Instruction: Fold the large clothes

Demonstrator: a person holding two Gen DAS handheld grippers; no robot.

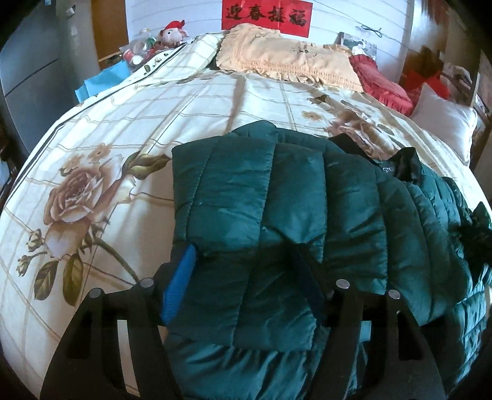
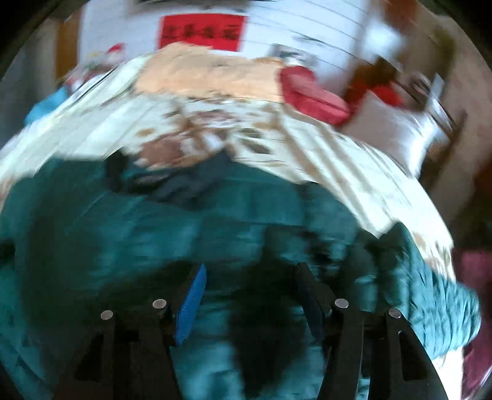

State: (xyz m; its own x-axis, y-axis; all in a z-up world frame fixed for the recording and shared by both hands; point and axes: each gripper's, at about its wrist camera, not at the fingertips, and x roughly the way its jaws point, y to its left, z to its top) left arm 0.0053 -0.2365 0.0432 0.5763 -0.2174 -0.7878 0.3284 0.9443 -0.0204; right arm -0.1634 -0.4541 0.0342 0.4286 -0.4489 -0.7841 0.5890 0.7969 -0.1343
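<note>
My L claw (image 1: 243,261): jaws set wide, a folded bulk of the teal puffer jacket (image 1: 276,200) sits between them. Blue pad on the L finger (image 1: 180,283) touches the jacket's side edge; the other finger (image 1: 307,277) presses into a crease on top. Whether fabric is pinched or only straddled, can't tell from this view.

Jacket lies on the bed, near edge, partly folded: a quilted panel is doubled over the body, w/ black lining (image 1: 402,163) showing at the collar end, off to the right. More teal fabric bunches at far right.

Bedding: cream floral quilt (image 1: 123,147) w/ rose print and grid lines. At the head end, a peach frilled pillow (image 1: 286,58), a red cushion (image 1: 381,83) just beside it, a white pillow (image 1: 442,123) at the right edge. Red banner (image 1: 267,14) w/ black characters on the wall. Plush toy (image 1: 173,32) at the far L corner, blue bag (image 1: 104,80) beside the bed.

My R claw (image 2: 249,292): view heavily motion-blurred. Jaws stand apart, blue pad (image 2: 190,310) visible on one finger, teal jacket (image 2: 123,230) filling the space below and between them. Grip on fabric: can't tell. Same quilt (image 2: 338,160), red cushion (image 2: 310,92) and banner (image 2: 203,30) appear beyond, all smeared
</note>
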